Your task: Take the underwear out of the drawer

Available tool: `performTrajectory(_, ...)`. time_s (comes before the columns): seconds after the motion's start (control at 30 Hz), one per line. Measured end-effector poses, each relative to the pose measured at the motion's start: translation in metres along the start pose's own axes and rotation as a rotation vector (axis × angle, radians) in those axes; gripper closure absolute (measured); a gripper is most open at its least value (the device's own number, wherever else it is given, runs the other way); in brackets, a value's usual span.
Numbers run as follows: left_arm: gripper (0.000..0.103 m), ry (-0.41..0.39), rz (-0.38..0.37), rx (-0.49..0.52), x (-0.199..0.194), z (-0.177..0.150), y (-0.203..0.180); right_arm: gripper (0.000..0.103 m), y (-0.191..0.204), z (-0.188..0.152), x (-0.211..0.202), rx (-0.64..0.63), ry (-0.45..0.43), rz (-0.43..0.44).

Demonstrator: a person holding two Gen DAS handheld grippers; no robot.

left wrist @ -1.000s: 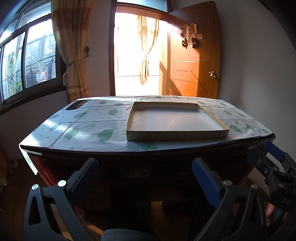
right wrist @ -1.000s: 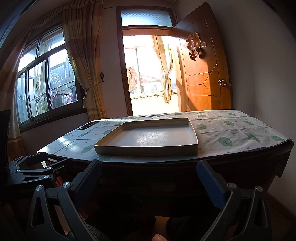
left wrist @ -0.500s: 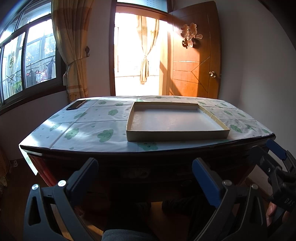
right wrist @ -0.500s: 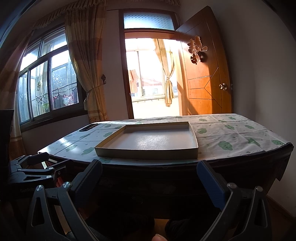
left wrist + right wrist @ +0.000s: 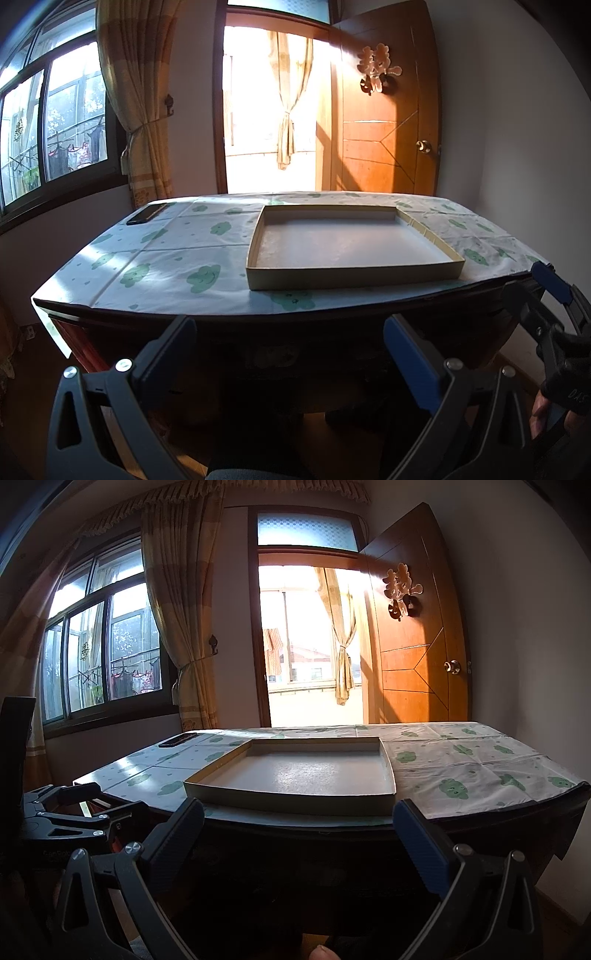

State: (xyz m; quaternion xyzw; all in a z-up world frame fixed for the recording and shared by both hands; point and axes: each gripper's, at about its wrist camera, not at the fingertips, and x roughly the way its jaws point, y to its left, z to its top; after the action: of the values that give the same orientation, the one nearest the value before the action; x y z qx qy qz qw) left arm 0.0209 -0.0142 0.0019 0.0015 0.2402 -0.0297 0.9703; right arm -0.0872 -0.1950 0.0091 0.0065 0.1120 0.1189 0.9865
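Observation:
No underwear shows in either view. The table's front panel [image 5: 280,354] below the top is in deep shadow, and I cannot make out a drawer there. My left gripper [image 5: 288,332] is open and holds nothing, a short way in front of that panel. My right gripper [image 5: 299,808] is also open and holds nothing, at about the same distance. In the left wrist view the right gripper [image 5: 546,295] appears at the right edge with a hand behind it. The left gripper [image 5: 81,805] appears low on the left of the right wrist view.
A shallow cardboard tray [image 5: 354,275] lies on the table's cloud-print cloth [image 5: 166,258], near the front edge. A dark phone [image 5: 146,214] rests at the far left corner. Behind are an open wooden door [image 5: 384,140], a bright doorway and a curtained window.
Both views have tipped slightly upward, so the table sits a little lower in frame. The right gripper has risen a bit in the left wrist view. Both grippers stay open.

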Motion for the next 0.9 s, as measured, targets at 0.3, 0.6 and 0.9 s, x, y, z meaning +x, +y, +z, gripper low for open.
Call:
performTrajectory(0.3, 0.000, -0.023, -0.013, 0.012, 0.024, 0.007, 0.000, 0.000, -0.015, -0.017, 0.032, -0.108, -0.090, 0.041)
performTrajectory(0.6, 0.000, -0.074, -0.023, 0.029, 0.040, 0.007, 0.001, 0.000, -0.023, -0.054, 0.058, -0.251, -0.225, 0.035)
performTrajectory(0.9, 0.000, -0.090, 0.008, 0.021, 0.053, 0.010, 0.010, 0.000, -0.024, -0.070, 0.083, -0.340, -0.282, 0.057)
